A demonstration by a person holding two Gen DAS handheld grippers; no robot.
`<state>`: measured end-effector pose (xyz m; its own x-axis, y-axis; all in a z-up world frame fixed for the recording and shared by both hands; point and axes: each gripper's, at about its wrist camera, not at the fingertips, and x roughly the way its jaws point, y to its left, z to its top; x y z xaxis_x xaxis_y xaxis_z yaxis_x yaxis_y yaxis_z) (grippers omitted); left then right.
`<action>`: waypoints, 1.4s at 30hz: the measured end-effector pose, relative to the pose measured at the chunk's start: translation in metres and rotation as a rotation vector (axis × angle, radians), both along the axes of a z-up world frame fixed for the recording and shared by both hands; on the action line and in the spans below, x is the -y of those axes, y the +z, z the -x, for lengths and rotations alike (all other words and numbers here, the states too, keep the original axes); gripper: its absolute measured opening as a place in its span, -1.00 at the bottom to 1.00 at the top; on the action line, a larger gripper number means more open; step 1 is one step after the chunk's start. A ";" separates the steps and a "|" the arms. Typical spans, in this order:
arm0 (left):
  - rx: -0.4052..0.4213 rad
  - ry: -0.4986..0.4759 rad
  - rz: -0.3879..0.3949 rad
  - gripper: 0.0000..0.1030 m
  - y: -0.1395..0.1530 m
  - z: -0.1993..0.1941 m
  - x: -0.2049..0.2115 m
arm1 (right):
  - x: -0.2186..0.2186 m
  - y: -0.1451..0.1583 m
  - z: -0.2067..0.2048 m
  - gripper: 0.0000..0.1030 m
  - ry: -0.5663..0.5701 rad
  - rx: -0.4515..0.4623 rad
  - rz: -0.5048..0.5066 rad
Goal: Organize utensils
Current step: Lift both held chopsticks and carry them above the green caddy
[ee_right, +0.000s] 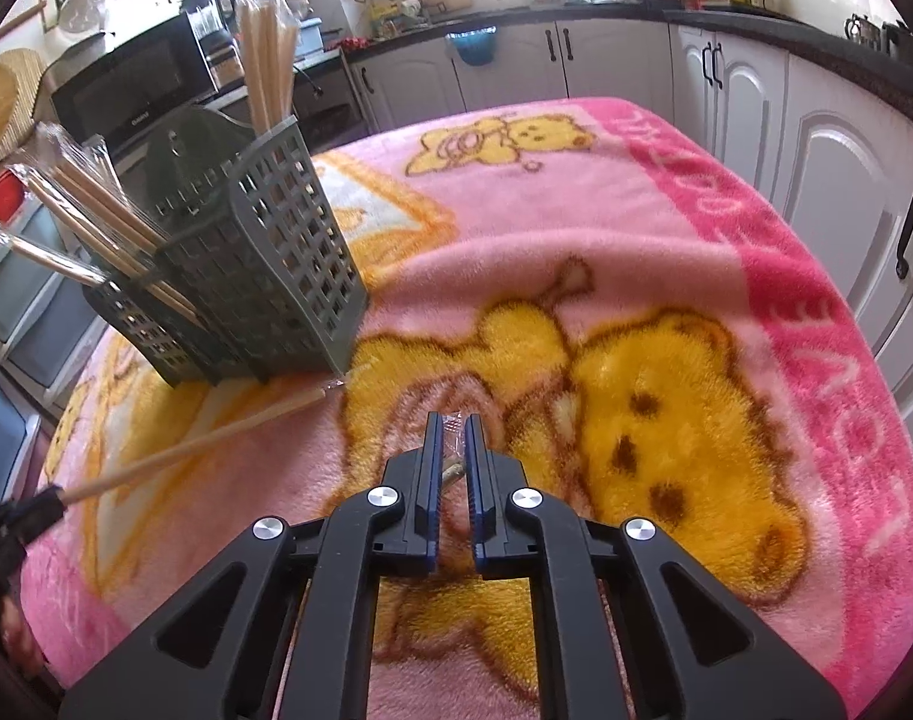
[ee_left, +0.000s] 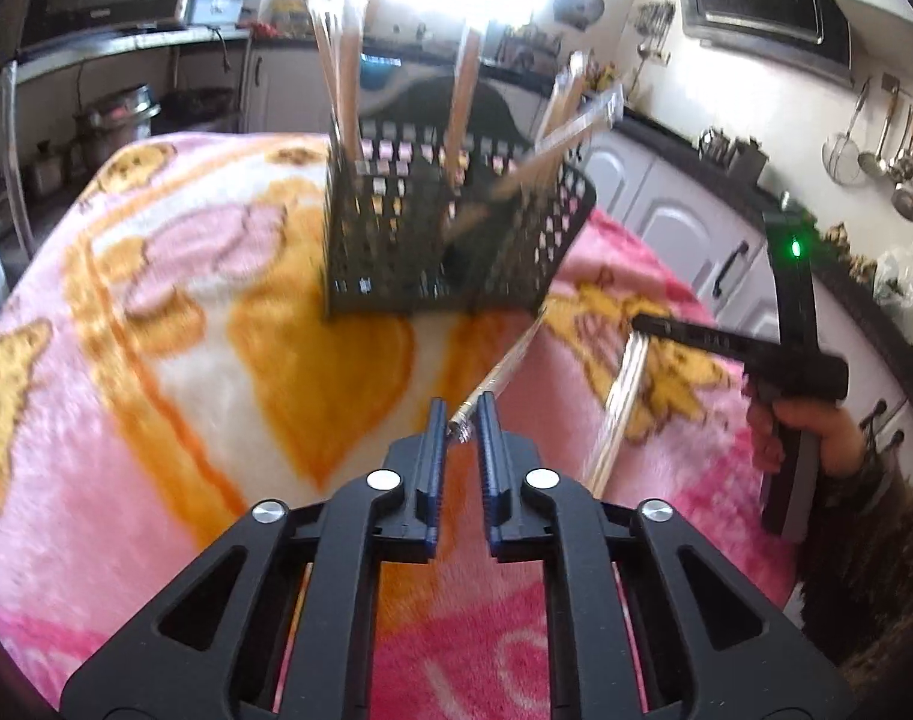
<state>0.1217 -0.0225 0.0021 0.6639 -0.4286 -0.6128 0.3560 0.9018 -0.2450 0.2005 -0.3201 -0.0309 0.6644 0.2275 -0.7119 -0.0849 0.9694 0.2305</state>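
Note:
A dark grey lattice utensil holder (ee_left: 450,240) stands on the pink blanket; it also shows in the right wrist view (ee_right: 258,276). Several wrapped wooden chopstick pairs (ee_right: 105,210) stick out of it. My left gripper (ee_left: 462,420) is shut on a wrapped chopstick pair (ee_left: 504,366) that points toward the holder; the same pair shows in the right wrist view (ee_right: 198,444). My right gripper (ee_right: 454,438) is shut on another wrapped chopstick pair (ee_right: 454,420); the left wrist view shows that pair (ee_left: 621,402) hanging down from the right gripper (ee_left: 642,324).
A pink and yellow bear-print blanket (ee_right: 636,276) covers the table. White kitchen cabinets (ee_right: 756,108) and a dark counter run behind it. A microwave (ee_right: 132,84) stands at the left. Ladles hang on the wall (ee_left: 900,162).

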 end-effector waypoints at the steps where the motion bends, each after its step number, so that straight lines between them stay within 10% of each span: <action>1: 0.011 0.004 0.005 -0.89 0.005 -0.002 -0.001 | -0.001 0.003 0.001 -0.86 0.003 0.008 0.002; 42: 0.373 -0.009 0.178 -0.95 0.168 -0.010 -0.013 | -0.054 0.211 0.061 -0.89 0.154 0.612 0.055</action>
<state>0.1314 -0.0096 0.1698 0.8222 -0.5131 -0.2464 0.4577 0.8534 -0.2496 0.1398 -0.2663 0.1806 0.9174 0.3270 -0.2270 -0.3253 0.9445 0.0460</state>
